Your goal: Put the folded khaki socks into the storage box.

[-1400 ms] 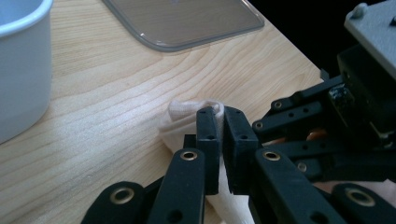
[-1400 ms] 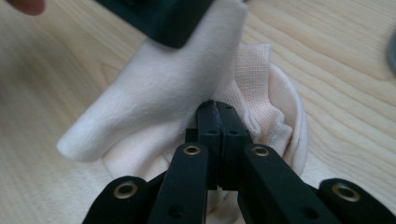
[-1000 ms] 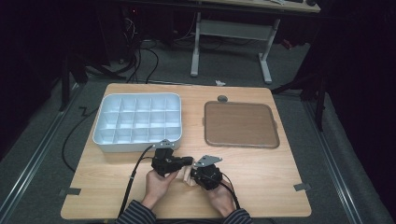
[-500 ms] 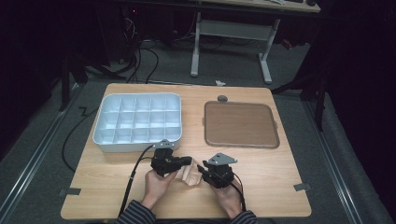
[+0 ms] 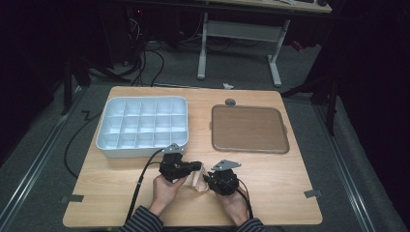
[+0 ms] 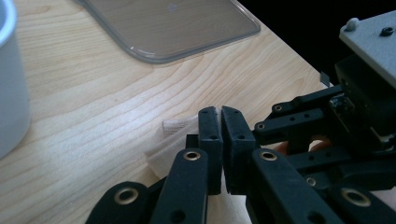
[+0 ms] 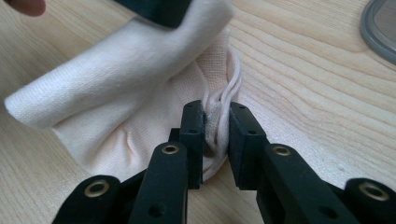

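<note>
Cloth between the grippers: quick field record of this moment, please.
cloth: cream fabric, bunched on the table, between both grippers
right gripper: jaws shut on a gathered fold of the cloth
left gripper: jaws closed, cloth beneath them; grip cannot be confirmed
compartment box: white, far left
tray: brown, far right

We see a pale wooden table (image 5: 290, 188) standing on grey carpeted floor (image 5: 43, 164) in a dark room. Behind it stands a white metal-legged desk (image 5: 241, 31), with black cables (image 5: 145, 58) trailing across the floor.
</note>
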A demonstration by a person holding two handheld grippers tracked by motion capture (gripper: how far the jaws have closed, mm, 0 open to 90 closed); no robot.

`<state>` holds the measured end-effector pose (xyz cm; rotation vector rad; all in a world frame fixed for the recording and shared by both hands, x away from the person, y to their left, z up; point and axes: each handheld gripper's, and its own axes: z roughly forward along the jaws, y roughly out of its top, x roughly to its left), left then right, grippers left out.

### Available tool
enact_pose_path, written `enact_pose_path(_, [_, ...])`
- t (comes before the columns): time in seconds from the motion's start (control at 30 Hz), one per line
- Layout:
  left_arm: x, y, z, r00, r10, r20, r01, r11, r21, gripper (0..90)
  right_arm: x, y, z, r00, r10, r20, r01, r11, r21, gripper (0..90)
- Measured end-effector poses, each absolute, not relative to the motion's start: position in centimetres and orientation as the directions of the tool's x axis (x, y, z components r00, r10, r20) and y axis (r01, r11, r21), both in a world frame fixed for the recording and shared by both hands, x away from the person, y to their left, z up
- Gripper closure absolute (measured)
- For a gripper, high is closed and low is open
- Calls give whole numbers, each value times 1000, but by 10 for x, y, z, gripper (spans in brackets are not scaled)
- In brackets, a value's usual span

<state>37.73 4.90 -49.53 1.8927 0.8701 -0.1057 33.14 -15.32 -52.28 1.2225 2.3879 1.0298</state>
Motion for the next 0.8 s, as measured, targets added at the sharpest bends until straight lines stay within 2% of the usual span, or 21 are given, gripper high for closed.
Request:
enact_pose_path(0.57, [386, 37, -505, 735, 528, -425, 613, -248, 750, 878, 335, -144, -523, -633, 770, 80, 585, 408, 701, 776])
enact_pose_path(0.8, [387, 35, -511, 733, 545, -407, 613, -271, 742, 877, 334, -147, -524, -631, 771, 86, 583, 398, 708, 740])
